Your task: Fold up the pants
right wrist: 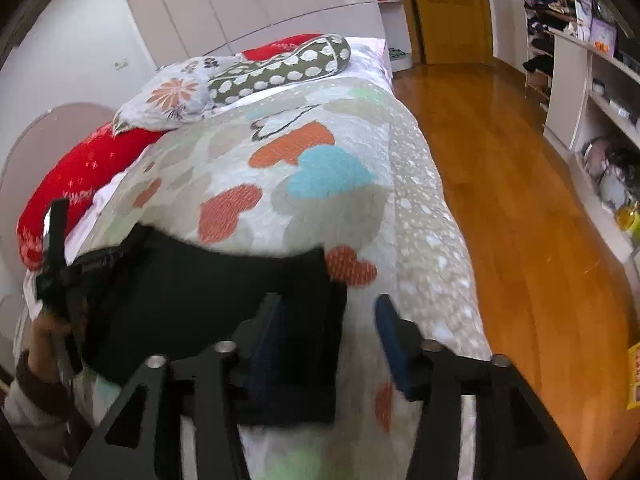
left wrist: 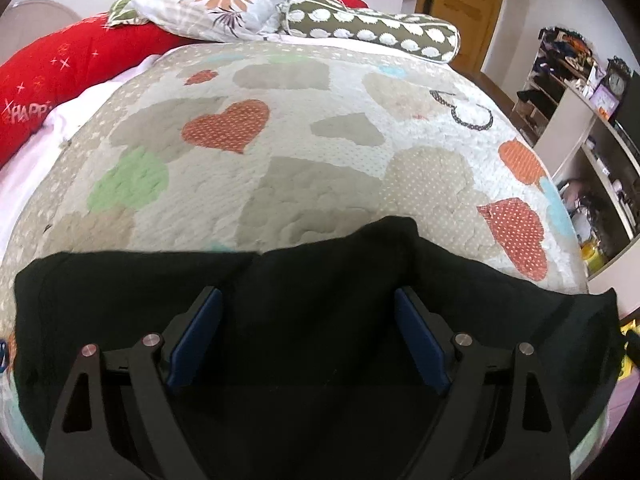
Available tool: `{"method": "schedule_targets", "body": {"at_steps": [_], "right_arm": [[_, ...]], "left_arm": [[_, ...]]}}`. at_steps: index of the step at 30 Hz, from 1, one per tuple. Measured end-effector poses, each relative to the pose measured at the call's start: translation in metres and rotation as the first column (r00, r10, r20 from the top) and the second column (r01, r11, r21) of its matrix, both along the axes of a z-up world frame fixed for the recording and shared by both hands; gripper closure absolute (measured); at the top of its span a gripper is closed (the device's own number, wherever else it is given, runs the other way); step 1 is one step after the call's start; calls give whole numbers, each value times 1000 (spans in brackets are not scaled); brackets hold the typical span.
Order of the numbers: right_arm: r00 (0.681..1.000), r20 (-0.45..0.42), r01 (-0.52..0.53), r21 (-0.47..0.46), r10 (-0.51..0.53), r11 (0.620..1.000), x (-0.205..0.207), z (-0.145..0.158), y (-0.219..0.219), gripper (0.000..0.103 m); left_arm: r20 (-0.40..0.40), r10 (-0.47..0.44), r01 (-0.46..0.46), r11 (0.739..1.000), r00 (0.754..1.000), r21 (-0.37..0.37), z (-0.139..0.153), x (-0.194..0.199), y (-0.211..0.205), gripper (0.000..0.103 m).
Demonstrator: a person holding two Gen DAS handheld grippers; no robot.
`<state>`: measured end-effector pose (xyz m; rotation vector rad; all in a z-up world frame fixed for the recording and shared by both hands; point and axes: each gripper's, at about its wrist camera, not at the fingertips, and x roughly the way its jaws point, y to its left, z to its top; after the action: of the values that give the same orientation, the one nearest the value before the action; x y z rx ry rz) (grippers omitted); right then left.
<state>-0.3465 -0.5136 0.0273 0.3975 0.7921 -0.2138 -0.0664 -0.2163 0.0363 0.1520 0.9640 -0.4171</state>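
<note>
The black pants [left wrist: 312, 280] lie folded in a flat bundle on the heart-patterned quilt [left wrist: 304, 152], near the bed's near edge. My left gripper [left wrist: 308, 296] is open, its blue-padded fingers spread wide just above the middle of the pants, holding nothing. In the right wrist view the pants [right wrist: 208, 300] lie left of centre. My right gripper [right wrist: 326, 304] is open over the right edge of the pants, its left finger above the cloth and its right finger above the quilt [right wrist: 320, 168]. The left gripper [right wrist: 60, 276] shows at the far left, in a hand.
Pillows lie at the bed's head: a red one [left wrist: 68, 68], a floral one [left wrist: 208, 4] and a dotted bolster [left wrist: 372, 28]. Right of the bed are wooden floor [right wrist: 500, 184], cluttered white shelves [right wrist: 592, 92] and a wooden door [right wrist: 448, 8].
</note>
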Motion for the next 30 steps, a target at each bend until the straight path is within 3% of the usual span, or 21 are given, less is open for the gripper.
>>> {"method": "schedule_targets", "body": {"at_steps": [3,5,7,11,14,17,22,26,30], "right_arm": [[999,-28,-45,-7,45,999,-2,-9,19,47],[989,-141,-48,-73,38,996,5,-25,28,52],[981,-184,-74,-99,55,992,3,-34,35,52],[983,-176,-69,-146,43,987,-5,-13,39,51],[995,-54,-87,-153,79,984,-3,20,48,49],[973,64,-214,-92,220,972,27,36,73,48],[915,91,-380,-136,394,915,112,22,133,48],[881,12,-466,-151,473,872,182,-3,171,49],[873,-35,-485,-182,487,856,221,-19,188,52]], "left_arm": [[14,-5,5,1000,1000,-17,10,-8,9,16],[29,-13,13,1000,999,-6,20,-15,16,16],[53,-16,15,1000,998,10,29,-21,27,16],[93,-2,-2,999,996,41,50,-29,55,16],[102,42,-46,998,994,38,58,-31,81,16],[76,87,-89,996,993,15,57,-32,102,16],[40,161,-162,986,986,37,34,-32,132,16],[-8,221,-221,975,975,26,16,-26,155,16],[-6,269,-269,963,963,38,6,-19,169,16]]}}
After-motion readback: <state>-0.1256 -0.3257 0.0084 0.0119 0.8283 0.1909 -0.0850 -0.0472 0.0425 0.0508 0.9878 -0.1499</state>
